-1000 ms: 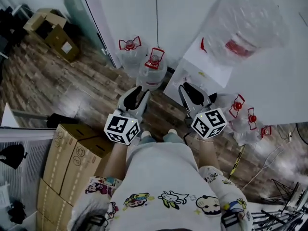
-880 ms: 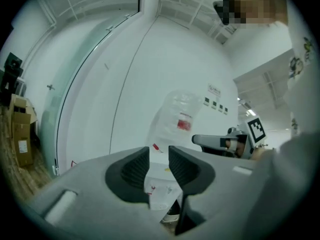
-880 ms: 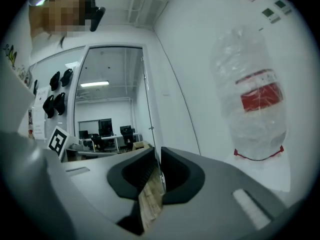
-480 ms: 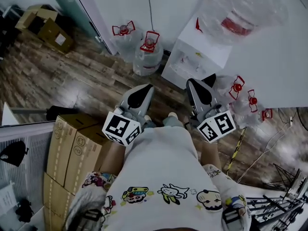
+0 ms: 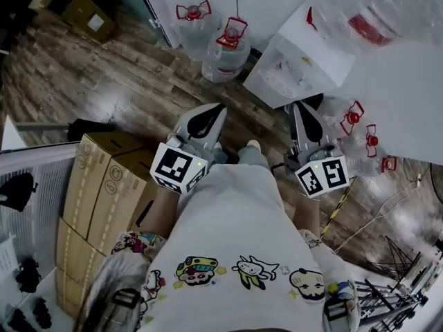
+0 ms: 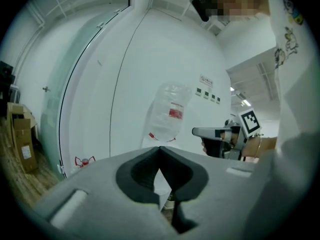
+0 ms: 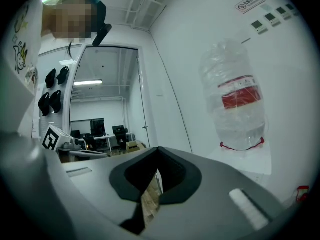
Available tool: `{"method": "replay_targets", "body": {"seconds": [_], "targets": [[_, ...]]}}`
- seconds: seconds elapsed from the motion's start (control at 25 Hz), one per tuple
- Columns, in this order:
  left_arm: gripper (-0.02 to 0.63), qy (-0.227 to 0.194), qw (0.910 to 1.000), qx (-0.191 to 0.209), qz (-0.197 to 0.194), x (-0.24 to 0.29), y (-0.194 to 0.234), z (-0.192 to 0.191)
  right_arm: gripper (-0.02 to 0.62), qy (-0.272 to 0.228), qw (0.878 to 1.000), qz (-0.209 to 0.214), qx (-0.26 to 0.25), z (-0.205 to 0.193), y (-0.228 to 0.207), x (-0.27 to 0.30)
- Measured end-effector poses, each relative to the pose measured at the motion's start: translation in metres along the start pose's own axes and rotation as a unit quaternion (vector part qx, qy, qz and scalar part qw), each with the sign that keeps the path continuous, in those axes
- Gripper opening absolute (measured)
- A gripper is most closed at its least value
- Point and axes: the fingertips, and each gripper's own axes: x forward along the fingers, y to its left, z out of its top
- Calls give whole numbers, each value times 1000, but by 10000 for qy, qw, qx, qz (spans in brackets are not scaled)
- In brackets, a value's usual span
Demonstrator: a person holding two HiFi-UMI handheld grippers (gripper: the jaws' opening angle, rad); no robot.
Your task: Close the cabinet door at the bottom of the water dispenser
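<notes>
Wood-grain plank floor (image 5: 104, 81) lies under left hand-held gripper (image 5: 219, 109) and right hand-held gripper (image 5: 300, 108), both just clenched empty.

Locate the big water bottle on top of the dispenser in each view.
Head view: bottle at the upper right, cut by the top edge.
Left gripper view: bottle near the centre, slightly tilted.
Right gripper view: bottle right of centre, upright.
Shared landmark: its red label.
</notes>
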Motion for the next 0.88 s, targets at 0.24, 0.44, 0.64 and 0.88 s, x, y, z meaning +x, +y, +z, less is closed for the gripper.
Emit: {"method": "replay_targets", "body": {"seconds": [0.24,0.44,0.64,0.88], "targets": [[0,15,9995,224,230,-1,12,5,9,44,9998,195,-27,-1,6,12],[0,35,9991,108,409,-4,21,2,9,105,9995,287,49,-7,10,23],[-2,12,9986,86,530,-9,27,3,9,115,9991,409,-20,-7,16,28],[-1,-60,9979,44,638,-14,34,4,9,172,9984,526,-128,-8,23,32]]}}
